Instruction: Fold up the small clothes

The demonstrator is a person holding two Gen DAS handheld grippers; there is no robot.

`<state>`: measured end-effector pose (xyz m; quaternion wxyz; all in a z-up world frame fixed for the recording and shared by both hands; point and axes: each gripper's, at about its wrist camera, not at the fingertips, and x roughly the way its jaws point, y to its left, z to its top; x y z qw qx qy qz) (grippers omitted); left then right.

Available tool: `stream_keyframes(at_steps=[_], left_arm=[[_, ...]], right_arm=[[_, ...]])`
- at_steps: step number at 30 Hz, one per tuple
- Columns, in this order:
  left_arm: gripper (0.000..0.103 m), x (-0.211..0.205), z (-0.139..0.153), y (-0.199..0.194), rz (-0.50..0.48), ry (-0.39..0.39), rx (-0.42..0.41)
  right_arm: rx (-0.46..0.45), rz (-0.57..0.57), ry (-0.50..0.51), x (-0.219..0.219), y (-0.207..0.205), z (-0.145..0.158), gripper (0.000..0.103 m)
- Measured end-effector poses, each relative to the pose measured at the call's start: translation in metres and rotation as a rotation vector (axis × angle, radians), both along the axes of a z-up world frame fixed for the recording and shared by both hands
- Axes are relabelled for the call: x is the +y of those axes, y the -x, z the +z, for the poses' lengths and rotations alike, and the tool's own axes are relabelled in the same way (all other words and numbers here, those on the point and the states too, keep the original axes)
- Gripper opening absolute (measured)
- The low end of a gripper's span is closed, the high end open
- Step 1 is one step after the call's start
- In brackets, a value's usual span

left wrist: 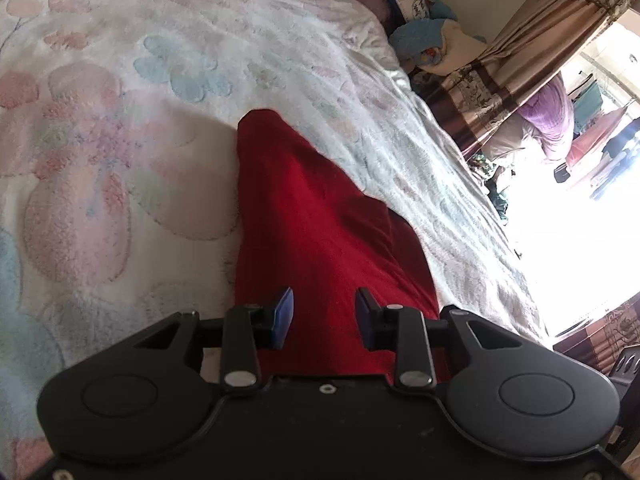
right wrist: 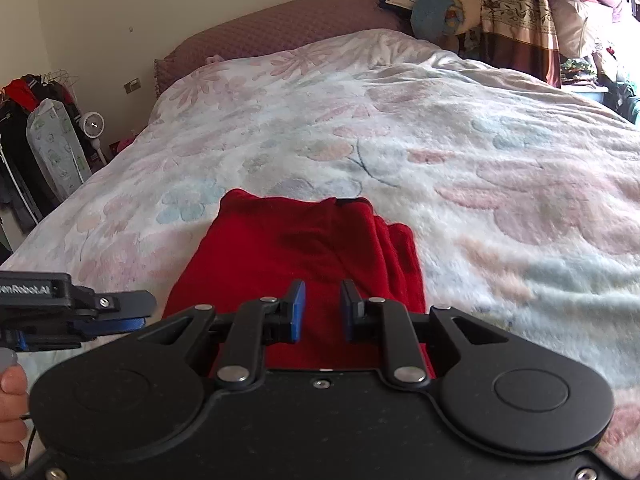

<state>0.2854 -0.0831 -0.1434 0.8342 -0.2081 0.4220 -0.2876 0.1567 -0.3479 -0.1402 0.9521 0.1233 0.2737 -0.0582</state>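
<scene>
A red garment [left wrist: 316,216] lies folded into a long narrow shape on the floral blanket [left wrist: 120,120]. In the right wrist view the red garment [right wrist: 296,248] shows stacked folds along its right edge. My left gripper [left wrist: 325,314] hovers over its near end, blue pads apart, with only flat cloth showing beneath the gap. My right gripper [right wrist: 323,308] is over the near end too, jaws slightly apart and nothing pinched between them. The left gripper [right wrist: 140,310] also shows from the side, beside the garment's near left corner, with a hand [right wrist: 12,400] behind it.
The floral blanket [right wrist: 480,140] covers a wide bed with a maroon pillow [right wrist: 280,28] at its head. A clothes rack [right wrist: 24,128] and a small fan [right wrist: 92,124] stand to the left. Curtains [left wrist: 520,60] and piled cushions [right wrist: 432,4] are beyond the bed's right edge, with a person in purple [left wrist: 552,120] behind.
</scene>
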Motion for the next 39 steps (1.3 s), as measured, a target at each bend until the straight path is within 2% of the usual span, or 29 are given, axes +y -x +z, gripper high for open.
stream_keyframes(at_steps=[4, 12, 16, 18, 20, 23, 29, 33, 34, 35, 37, 39], left_arm=[[0.031, -0.006, -0.015, -0.005, 0.002, -0.015, 0.035], [0.032, -0.009, -0.024, -0.009, -0.014, -0.021, 0.035], [0.032, -0.004, -0.015, -0.009, -0.015, -0.001, 0.026], [0.039, 0.002, -0.007, -0.009, -0.007, 0.003, 0.000], [0.047, 0.010, -0.002, -0.012, 0.020, 0.006, -0.023], [0.048, 0.020, -0.005, -0.024, 0.081, 0.003, -0.010], [0.048, 0.020, -0.026, -0.043, 0.114, 0.009, 0.068], [0.048, 0.007, -0.035, -0.050, 0.095, 0.018, 0.099], [0.048, 0.004, -0.036, -0.051, 0.092, 0.020, 0.103], [0.048, 0.002, -0.035, -0.052, 0.089, 0.021, 0.105], [0.048, -0.002, -0.032, -0.053, 0.074, 0.027, 0.096], [0.052, -0.004, -0.027, -0.052, 0.060, 0.029, 0.075]], right_arm=[[0.021, 0.006, -0.010, -0.001, -0.013, -0.007, 0.017], [0.078, 0.015, 0.002, -0.002, -0.023, -0.027, 0.017], [0.078, 0.022, 0.010, -0.001, -0.022, -0.026, 0.017], [0.063, 0.027, 0.000, -0.005, -0.020, -0.021, 0.017], [0.035, 0.033, -0.036, -0.015, -0.017, -0.015, 0.025], [-0.014, 0.008, -0.039, -0.031, -0.017, -0.005, 0.037], [-0.005, -0.010, 0.035, -0.048, -0.060, -0.002, 0.037], [0.045, -0.003, -0.010, -0.055, -0.094, -0.015, 0.037], [0.059, 0.005, -0.018, -0.053, -0.098, -0.019, 0.030], [0.070, 0.011, -0.014, -0.052, -0.102, -0.023, 0.002], [0.072, -0.007, 0.014, -0.048, -0.102, -0.023, 0.001], [0.013, -0.036, -0.001, -0.052, -0.090, -0.011, 0.001]])
